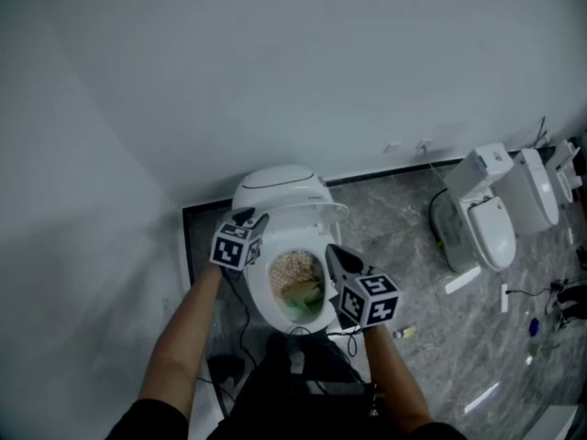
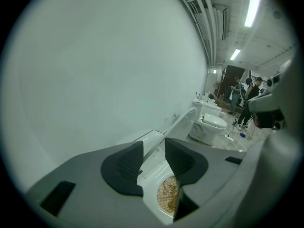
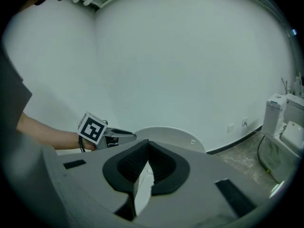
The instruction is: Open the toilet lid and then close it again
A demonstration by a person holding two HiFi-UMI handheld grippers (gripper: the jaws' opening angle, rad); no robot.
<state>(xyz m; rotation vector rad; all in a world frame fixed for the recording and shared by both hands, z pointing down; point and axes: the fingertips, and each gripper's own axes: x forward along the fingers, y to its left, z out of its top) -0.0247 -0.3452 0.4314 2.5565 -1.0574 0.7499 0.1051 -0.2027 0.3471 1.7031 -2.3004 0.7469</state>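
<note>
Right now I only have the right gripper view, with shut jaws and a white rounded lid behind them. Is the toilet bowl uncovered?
Observer: Yes. The head view shows the white oval toilet lid raised off the white bowl.
Reviewer: What is in the bowl?
Observer: From the head view, a speckled brown mass and a green patch.
Reviewer: And the left gripper's jaws?
Observer: In the left gripper view the left gripper has its jaws apart, with the lid's thin edge running between them.
</note>
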